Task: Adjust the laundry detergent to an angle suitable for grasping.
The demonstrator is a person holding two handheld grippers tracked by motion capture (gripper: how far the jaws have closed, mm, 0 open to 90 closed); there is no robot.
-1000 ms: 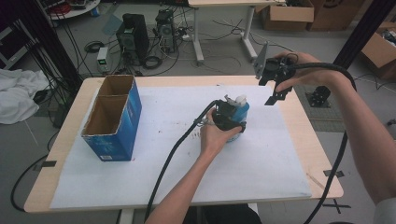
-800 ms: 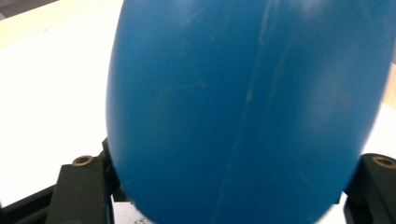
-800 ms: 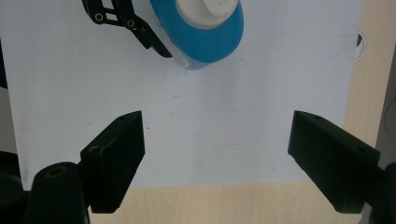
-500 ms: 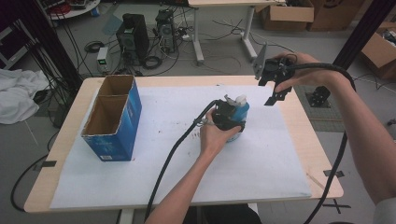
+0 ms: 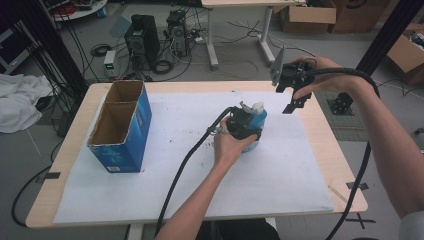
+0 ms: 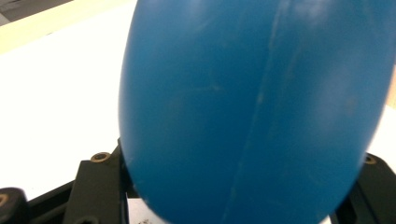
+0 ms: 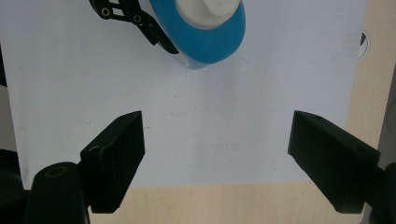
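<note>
A blue bottle (image 5: 256, 122) with a white cap (image 5: 257, 106) stands upright on the white sheet near the table's middle. My left gripper (image 5: 245, 126) is shut on the bottle's body, and its blue side (image 6: 252, 112) bulges between the jaws in the left gripper view. My right gripper (image 5: 295, 95) hangs in the air above the table's far right, open and empty. In the right gripper view the bottle (image 7: 205, 32) and its cap (image 7: 210, 9) lie ahead of the wide-apart jaws, with the left gripper's fingers (image 7: 140, 21) against the bottle.
A blue cardboard box (image 5: 122, 125), open on top, stands on the table's left. The white sheet (image 5: 200, 180) covers most of the wooden table (image 5: 320, 140). Black cables trail from both grippers. Computers and cables lie on the floor beyond the far edge.
</note>
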